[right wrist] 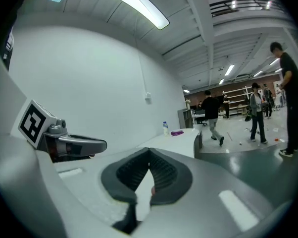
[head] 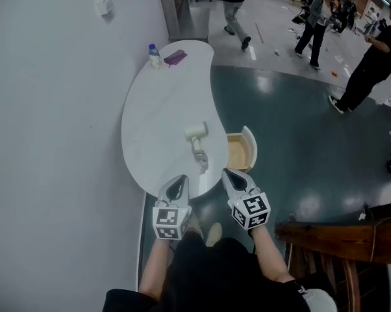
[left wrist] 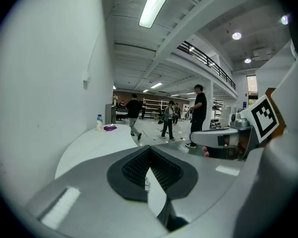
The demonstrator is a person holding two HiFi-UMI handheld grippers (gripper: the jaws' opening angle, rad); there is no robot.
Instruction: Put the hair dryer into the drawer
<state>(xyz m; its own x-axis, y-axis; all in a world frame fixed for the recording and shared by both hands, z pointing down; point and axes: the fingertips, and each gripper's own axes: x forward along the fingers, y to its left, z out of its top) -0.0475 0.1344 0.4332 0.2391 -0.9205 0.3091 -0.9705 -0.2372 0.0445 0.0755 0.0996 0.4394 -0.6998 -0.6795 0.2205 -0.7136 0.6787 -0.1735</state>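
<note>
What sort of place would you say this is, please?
Probably a large open workshop or lab hall: a mezzanine railing overhead, shelving at the far end, and people standing about on a glossy dark floor.

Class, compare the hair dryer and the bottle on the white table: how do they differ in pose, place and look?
The hair dryer lies flat; the bottle stands upright. The hair dryer sits at the near end by the open drawer; the bottle at the far end beside a purple item. The hair dryer is all pale; the bottle has a blue cap. Both rest on the white table.
</note>
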